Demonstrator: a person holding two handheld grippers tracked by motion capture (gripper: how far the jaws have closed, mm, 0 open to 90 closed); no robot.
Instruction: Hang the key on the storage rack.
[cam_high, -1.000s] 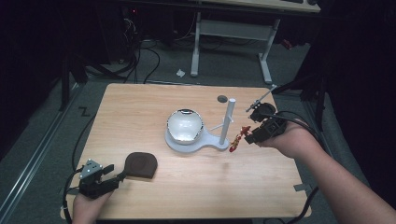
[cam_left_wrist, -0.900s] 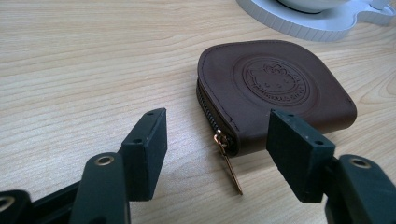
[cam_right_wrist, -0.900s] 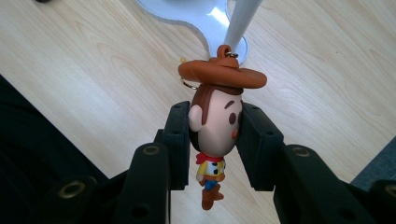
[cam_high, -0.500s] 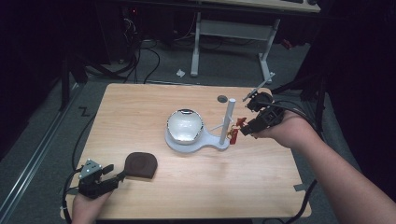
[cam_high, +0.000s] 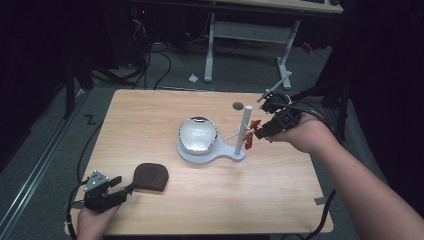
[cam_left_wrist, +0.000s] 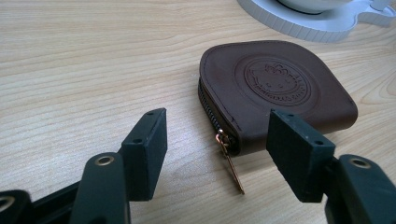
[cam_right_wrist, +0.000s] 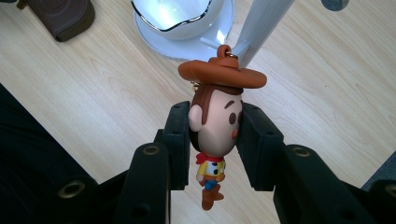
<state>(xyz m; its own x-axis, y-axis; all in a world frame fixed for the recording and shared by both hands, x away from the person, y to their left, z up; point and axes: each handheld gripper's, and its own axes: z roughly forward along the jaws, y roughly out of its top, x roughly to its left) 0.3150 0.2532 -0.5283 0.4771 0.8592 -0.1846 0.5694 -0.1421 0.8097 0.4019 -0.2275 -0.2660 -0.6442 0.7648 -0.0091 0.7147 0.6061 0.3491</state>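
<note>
The right tongs (cam_right_wrist: 215, 133) pinch a cowboy figure (cam_right_wrist: 215, 126) beside the white post (cam_right_wrist: 261, 25); the left tongs (cam_left_wrist: 217, 149) stand spread before the pouch (cam_left_wrist: 275, 91).

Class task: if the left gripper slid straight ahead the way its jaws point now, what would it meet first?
Most likely the flat brown leather zip pouch: it lies just beyond the open left gripper, its gold zip pull already between the jaws. Farther on stands the white round-based stand.

Not much to read here – just one stamp

The brown zip pouch (cam_left_wrist: 275, 93) has a round embossed cat-face logo with lettering under it – too faint to make out.
</note>
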